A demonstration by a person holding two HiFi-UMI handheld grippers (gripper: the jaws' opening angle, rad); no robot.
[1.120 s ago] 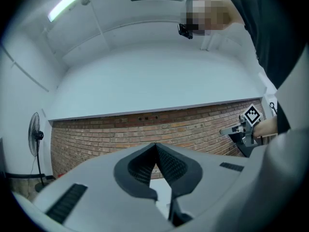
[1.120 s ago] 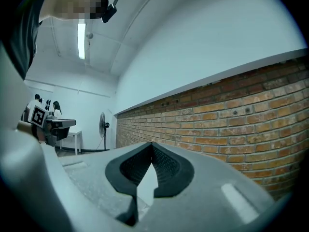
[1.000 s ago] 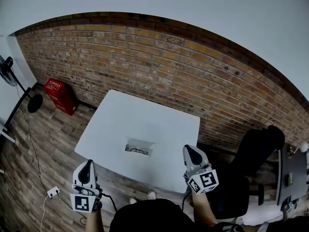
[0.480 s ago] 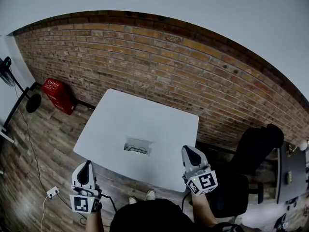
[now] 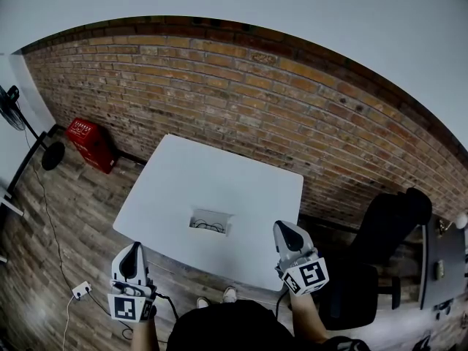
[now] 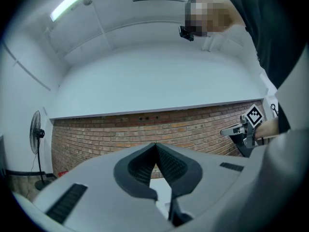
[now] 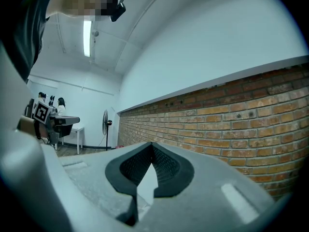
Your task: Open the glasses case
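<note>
No glasses case shows in any view. The white table (image 5: 219,178) carries nothing but a cable cut-out (image 5: 210,223) near its front edge. My left gripper (image 5: 131,251) hovers just off the table's near left corner, jaws shut with nothing between them (image 6: 155,145). My right gripper (image 5: 286,229) is held at the near right edge, also shut and holding nothing (image 7: 152,144). Both point roughly level towards the brick wall. The right gripper (image 6: 246,128) appears at the side of the left gripper view.
A brick wall (image 5: 278,115) stands behind the table. A red basket (image 5: 89,143) and a standing fan (image 5: 10,107) are on the left. A black chair (image 5: 384,240) is on the right. A power strip (image 5: 79,290) and cable lie on the wooden floor.
</note>
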